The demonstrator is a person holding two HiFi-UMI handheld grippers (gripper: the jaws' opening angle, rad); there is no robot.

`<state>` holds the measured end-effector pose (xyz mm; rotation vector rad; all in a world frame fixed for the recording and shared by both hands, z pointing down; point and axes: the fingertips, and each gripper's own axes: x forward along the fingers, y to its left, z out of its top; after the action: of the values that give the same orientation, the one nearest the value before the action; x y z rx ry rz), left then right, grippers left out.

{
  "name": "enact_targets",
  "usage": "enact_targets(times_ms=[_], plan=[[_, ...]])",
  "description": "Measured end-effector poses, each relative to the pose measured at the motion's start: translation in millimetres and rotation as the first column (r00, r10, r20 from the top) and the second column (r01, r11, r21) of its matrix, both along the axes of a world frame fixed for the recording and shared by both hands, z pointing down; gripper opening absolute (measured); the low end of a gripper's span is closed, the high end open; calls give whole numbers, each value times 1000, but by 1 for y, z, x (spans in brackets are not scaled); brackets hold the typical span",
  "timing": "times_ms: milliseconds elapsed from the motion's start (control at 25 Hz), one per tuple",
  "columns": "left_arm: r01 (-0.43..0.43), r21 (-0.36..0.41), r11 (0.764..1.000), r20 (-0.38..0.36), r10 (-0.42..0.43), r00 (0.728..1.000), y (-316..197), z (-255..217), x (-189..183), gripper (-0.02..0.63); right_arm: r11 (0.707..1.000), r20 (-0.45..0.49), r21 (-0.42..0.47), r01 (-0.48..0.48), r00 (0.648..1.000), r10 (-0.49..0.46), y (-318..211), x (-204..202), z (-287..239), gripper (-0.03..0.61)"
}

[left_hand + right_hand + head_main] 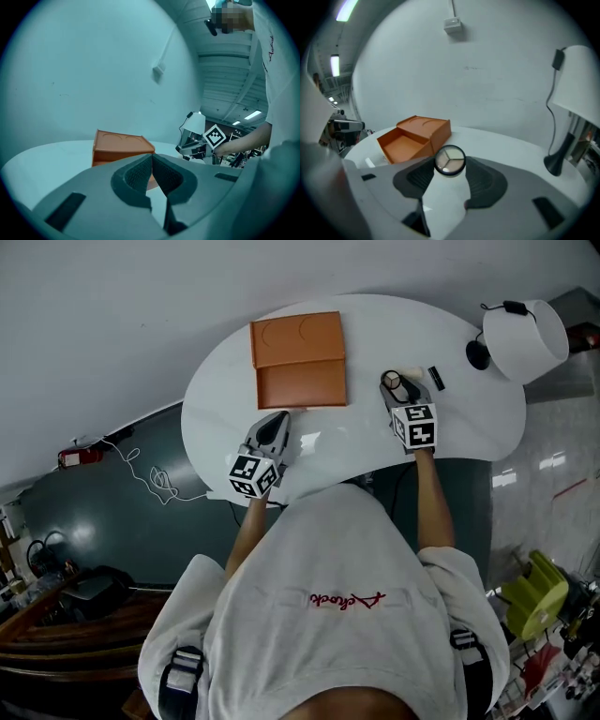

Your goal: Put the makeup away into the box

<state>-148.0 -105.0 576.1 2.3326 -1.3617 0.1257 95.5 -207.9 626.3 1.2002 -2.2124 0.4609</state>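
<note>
An orange box (302,383) lies open on the white oval table (220,404), its lid (297,338) folded back on the far side. In the right gripper view the box (412,139) shows an empty inside. My right gripper (398,383) is to the right of the box and is shut on a round makeup compact (450,161), a black-rimmed disc with pale powder sections, held off the tabletop. My left gripper (277,418) sits at the box's near left corner. Its pads (140,173) meet with nothing between them, and the box (123,146) lies just beyond.
A white lamp shade (525,338) with a black base (478,354) and cord stands at the table's far right. A small black item (436,378) lies just right of my right gripper. The table's near edge curves in front of the person's body.
</note>
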Motion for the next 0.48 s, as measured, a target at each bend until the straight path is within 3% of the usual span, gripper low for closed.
enact_targets(times_ms=[200,360,480], plan=[[119,17,993,7,-119,993,16,-6,-42,9,971,5,34,237,971,-237,-6,-97,-16,222],[246,28,969,18,-247,969,40,-12,-76,9,893,-15,24,449,894,-449,5,-176,-13,222],[333,30,943,23,-333,943,61,-12,-103,9,833,-21,12,554,833,-554,20,-223,-7,222]])
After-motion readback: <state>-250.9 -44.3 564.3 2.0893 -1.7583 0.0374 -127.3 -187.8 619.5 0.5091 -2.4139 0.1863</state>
